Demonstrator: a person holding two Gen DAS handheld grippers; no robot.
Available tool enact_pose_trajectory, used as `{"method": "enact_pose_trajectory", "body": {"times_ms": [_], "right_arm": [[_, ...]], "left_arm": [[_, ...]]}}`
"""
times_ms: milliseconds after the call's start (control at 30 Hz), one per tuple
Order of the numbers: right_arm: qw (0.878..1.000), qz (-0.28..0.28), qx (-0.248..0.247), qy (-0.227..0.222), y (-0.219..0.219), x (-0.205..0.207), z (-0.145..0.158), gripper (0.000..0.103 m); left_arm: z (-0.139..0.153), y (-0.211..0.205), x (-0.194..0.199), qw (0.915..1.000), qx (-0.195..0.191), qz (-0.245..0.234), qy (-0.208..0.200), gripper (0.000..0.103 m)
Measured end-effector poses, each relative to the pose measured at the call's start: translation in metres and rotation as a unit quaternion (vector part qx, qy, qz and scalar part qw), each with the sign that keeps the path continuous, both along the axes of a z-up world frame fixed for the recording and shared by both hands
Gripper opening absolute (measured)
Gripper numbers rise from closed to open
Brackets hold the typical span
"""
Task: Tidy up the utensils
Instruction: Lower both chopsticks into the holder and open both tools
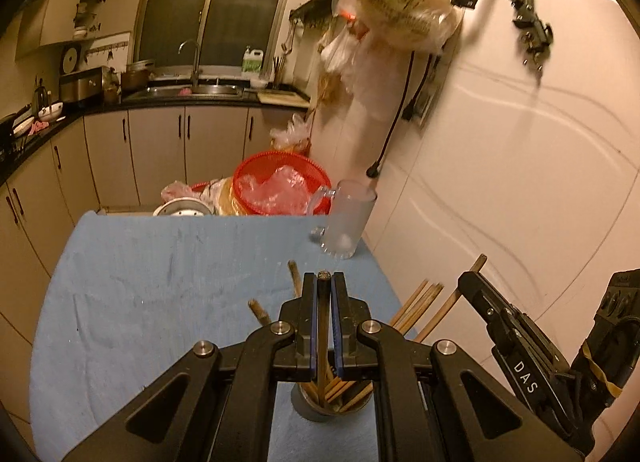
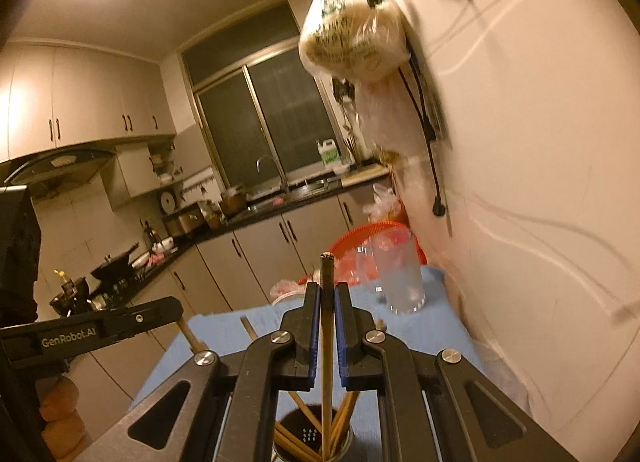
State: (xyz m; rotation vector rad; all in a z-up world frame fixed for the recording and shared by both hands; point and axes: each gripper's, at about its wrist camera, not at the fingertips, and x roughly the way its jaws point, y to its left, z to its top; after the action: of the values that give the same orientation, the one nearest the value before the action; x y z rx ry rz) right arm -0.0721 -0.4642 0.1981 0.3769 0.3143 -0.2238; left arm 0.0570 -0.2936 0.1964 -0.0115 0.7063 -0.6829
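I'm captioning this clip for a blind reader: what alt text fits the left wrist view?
The left tongs are shut on one dark-tipped chopstick above a cup of chopsticks on a blue cloth. A frosted glass mug stands beyond, near the wall; the right tongs enter from the right.

R gripper (image 2: 328, 294) jaws clamped on one chopstick (image 2: 327, 342), standing upright over the metal holder (image 2: 312, 442) w/ more chopsticks inside. Glass mug (image 2: 400, 282) sits beyond the holder on blue-clothed desk (image 2: 432, 326). Other gripper (image 2: 92, 332) left of holder.
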Motion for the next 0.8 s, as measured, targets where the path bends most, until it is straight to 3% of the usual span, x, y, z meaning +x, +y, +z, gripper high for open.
{"method": "enact_pose_trajectory", "body": {"times_ms": [300,567,633,700,800], "right_arm": [[0.999,0.013,0.015,0.038,-0.001,0.003,-0.017,0.012],[1.000,0.013,0.009,0.014,0.007,-0.024,0.007,0.014],[1.000,0.019,0.007,0.006,0.012,-0.033,0.012,0.016],[1.000,0.029,-0.002,-0.001,0.022,-0.043,0.015,0.021],[0.999,0.051,-0.020,0.001,0.042,-0.054,0.012,0.049]], "left_arm": [[-0.013,0.005,0.002,0.9999,0.007,0.004,0.013,0.007],[0.000,0.027,-0.009,0.9999,-0.015,0.002,0.004,0.008],[0.005,0.038,-0.014,0.9997,-0.022,0.008,-0.006,0.016],[0.010,0.054,-0.022,0.9992,-0.030,0.015,-0.020,0.026],[0.010,0.081,-0.032,0.9977,-0.032,0.038,-0.045,0.032]]}}
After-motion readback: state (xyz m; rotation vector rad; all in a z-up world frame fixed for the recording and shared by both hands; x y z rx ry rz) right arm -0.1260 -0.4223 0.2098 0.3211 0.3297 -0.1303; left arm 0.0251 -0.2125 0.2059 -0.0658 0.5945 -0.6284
